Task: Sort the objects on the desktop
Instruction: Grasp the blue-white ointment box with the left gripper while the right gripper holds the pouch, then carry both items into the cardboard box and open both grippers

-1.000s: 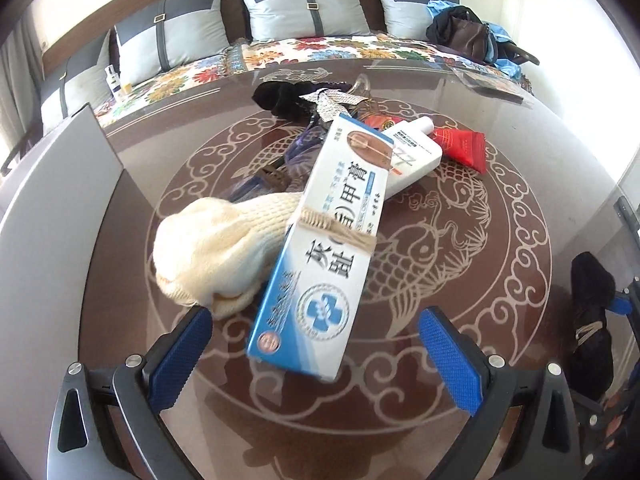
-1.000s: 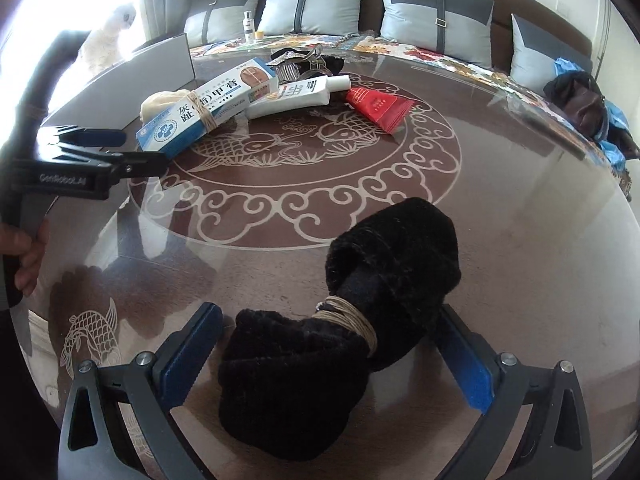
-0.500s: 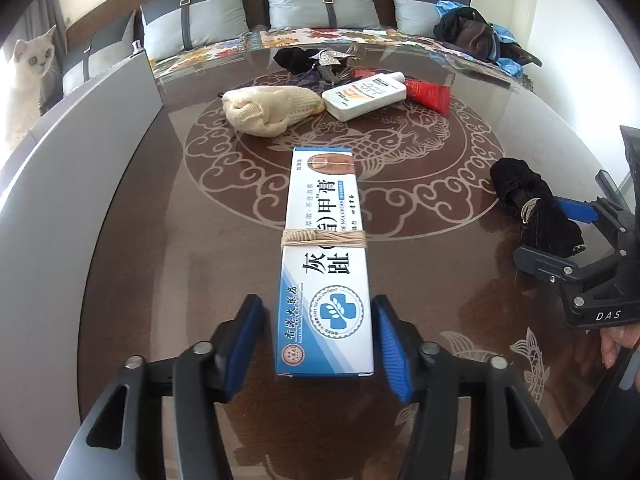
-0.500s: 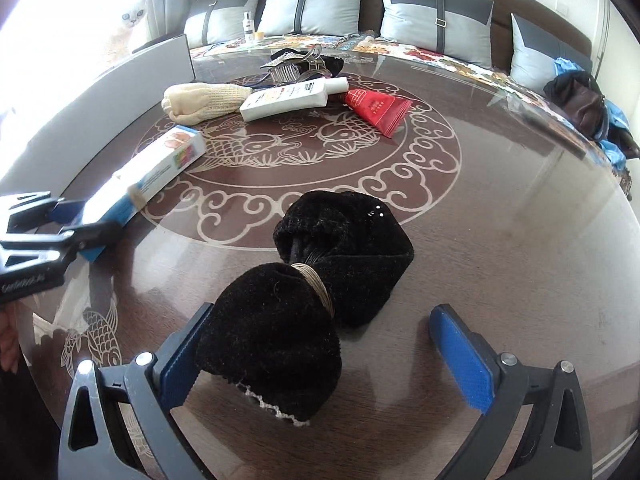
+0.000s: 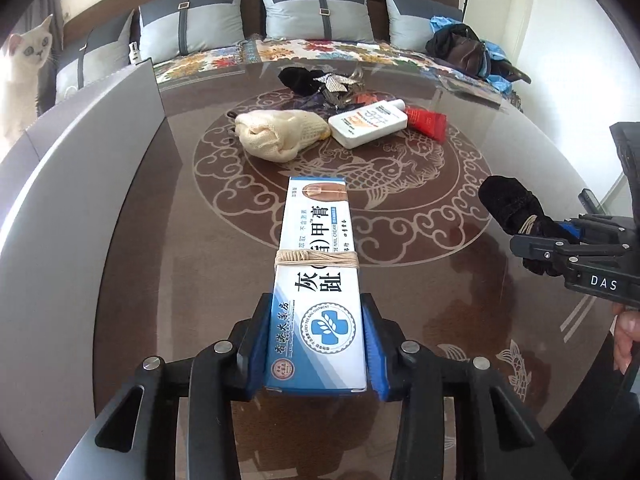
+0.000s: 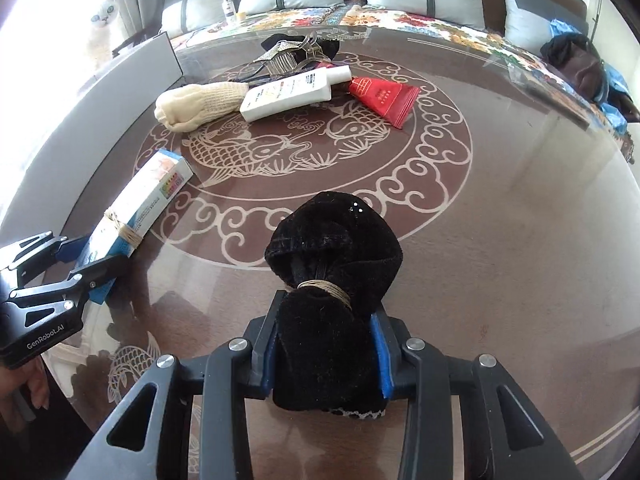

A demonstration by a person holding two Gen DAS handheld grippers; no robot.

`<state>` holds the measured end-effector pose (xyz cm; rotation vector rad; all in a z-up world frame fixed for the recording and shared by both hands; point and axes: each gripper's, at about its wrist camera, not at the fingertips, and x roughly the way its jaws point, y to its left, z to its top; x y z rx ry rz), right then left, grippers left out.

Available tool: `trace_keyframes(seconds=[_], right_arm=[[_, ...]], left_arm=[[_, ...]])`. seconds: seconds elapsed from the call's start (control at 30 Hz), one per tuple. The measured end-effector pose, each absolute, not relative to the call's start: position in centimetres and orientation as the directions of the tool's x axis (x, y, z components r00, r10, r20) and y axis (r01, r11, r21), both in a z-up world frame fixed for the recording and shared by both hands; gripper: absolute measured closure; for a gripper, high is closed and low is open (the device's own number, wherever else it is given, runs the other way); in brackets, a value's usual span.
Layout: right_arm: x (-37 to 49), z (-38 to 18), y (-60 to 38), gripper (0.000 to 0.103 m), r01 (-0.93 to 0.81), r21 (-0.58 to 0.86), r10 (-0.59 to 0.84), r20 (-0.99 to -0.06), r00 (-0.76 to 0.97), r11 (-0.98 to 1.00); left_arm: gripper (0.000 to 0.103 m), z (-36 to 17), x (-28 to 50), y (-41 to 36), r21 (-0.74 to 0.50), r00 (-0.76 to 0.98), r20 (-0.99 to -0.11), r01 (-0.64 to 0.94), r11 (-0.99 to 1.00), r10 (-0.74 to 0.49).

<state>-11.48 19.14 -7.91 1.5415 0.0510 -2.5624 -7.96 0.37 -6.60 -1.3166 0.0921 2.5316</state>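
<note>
My left gripper (image 5: 316,344) is shut on the near end of a long white and blue ointment box (image 5: 318,280) bound with twine, near the table's left front. The box also shows in the right wrist view (image 6: 138,204). My right gripper (image 6: 326,354) is shut on a black velvet bundle (image 6: 332,264) tied with twine, which also shows in the left wrist view (image 5: 516,212). A cream knitted bundle (image 5: 280,134), a white bottle (image 5: 370,122) and a red tube (image 5: 426,120) lie at the middle of the table.
A pile of dark cloth and hair clips (image 5: 320,82) lies at the far side of the glass table (image 5: 460,280). A grey panel (image 5: 72,168) borders the left. A white cat (image 5: 24,80) watches from far left. A cushioned sofa (image 5: 312,16) stands behind.
Both grippers have closed: the left on the ointment box, the right on the black bundle. Earlier the left gripper fetched the box from the central pile toward the table's front.
</note>
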Motion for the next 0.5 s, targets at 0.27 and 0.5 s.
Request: trace_keyframes(seconds=[0.27, 0.5], right_arm=[[-10.9, 0.6, 13.2, 0.065, 0.303, 0.059, -0.217, -0.826, -0.521, -0.951], [-12.2, 7.2, 2.5, 0.065, 0.495, 0.068, -0.375, -0.743, -0.554, -0.866]], left_arm=[[0.062, 2.2, -5.3, -7.3, -0.192, -0.685, -0.673, -0.203, -0.960, 0.280], [0.062, 8.0, -2.8, -14.5, -0.193, -0.771, -0.594, -0.139, -0.971, 0.229]])
